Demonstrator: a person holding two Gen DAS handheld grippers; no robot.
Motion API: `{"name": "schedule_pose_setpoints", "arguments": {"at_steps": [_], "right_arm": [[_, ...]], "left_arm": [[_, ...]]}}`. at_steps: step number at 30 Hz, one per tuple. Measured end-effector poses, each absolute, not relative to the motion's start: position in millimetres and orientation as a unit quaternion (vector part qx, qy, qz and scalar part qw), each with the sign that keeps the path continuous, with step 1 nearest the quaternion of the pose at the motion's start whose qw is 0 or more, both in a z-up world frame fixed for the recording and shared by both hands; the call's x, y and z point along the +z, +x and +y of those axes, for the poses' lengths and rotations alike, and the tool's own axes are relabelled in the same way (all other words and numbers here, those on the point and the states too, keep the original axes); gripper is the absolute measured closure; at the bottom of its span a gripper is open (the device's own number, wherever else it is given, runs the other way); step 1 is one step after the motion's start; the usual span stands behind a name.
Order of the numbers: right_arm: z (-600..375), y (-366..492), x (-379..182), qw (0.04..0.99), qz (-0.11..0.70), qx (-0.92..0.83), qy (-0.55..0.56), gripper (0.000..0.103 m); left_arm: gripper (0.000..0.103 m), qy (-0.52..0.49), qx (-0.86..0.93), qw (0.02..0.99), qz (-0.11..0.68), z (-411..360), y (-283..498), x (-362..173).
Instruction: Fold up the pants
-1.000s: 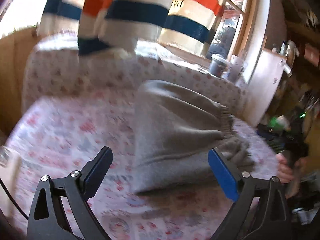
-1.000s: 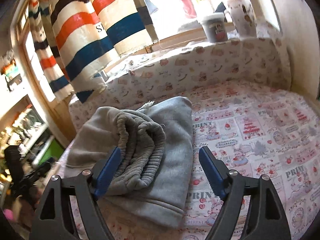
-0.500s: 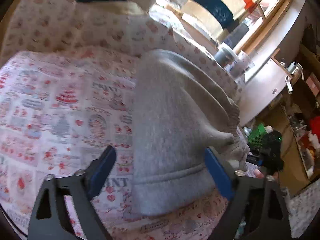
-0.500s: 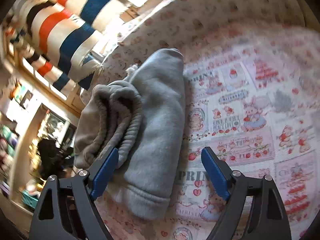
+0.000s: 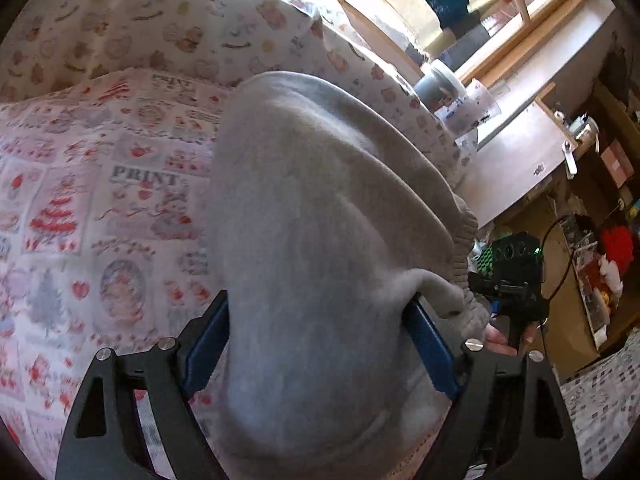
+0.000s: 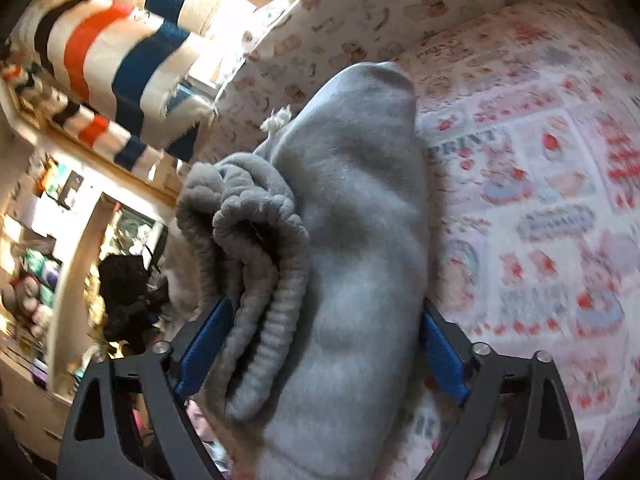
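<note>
Grey folded pants (image 5: 320, 200) lie in a thick bundle on the printed bedspread (image 5: 100, 200). My left gripper (image 5: 318, 300) straddles the near end of the bundle, its blue pads on either side of the cloth, and its jaws are opening. From the other side, my right gripper (image 6: 326, 306) straddles the same pants (image 6: 360, 200); its jaws are opening too, with the ribbed waistband (image 6: 260, 260) bunched by the left pad. Neither pair of pads visibly squeezes the fabric. The cloth under the bundle is hidden.
A padded printed wall (image 5: 160, 32) borders the bedspread at the back. Striped cloths (image 6: 120, 52) hang above it by the window. Cups (image 5: 440, 84) stand on the sill. A hand (image 5: 500, 338) grips a black handle beyond the bundle. Cluttered shelves lie past the bed's edge.
Both grippers have come forward and down onto the pants. The bundle lay ahead of the fingers before; now it sits between the pads of each.
</note>
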State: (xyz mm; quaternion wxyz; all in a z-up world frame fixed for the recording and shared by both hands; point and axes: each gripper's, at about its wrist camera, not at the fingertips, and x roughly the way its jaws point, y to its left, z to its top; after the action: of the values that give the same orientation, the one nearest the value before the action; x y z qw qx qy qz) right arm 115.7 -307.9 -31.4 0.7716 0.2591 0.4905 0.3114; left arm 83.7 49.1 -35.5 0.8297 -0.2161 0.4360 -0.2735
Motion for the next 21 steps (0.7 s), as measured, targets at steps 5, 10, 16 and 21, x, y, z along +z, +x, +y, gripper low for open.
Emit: {"name": "schedule_pose_setpoints", "arguments": {"at_steps": [5, 10, 16, 21], "right_arm": [[-291.2, 117.3, -27.4, 0.787, 0.483, 0.309, 0.227, 0.007], [-284.9, 110.6, -20.7, 0.813, 0.465, 0.297, 0.185, 0.03], [-285.2, 95.3, -3.7, 0.842, 0.423, 0.296, 0.16, 0.049], [-284.8, 77.8, 26.8, 0.869, 0.368, 0.3, 0.142, 0.052]], "left_arm": [[0.01, -0.219, -0.275, 0.825, 0.443, 45.7, 90.0, -39.7], [0.042, -0.16, -0.262, 0.854, 0.421, 33.8, 77.5, -29.2], [0.049, -0.126, -0.233, 0.873, 0.408, 23.0, 71.6, -15.3], [0.052, -0.074, -0.213, 0.898, 0.378, 4.3, 60.4, 7.3]]}}
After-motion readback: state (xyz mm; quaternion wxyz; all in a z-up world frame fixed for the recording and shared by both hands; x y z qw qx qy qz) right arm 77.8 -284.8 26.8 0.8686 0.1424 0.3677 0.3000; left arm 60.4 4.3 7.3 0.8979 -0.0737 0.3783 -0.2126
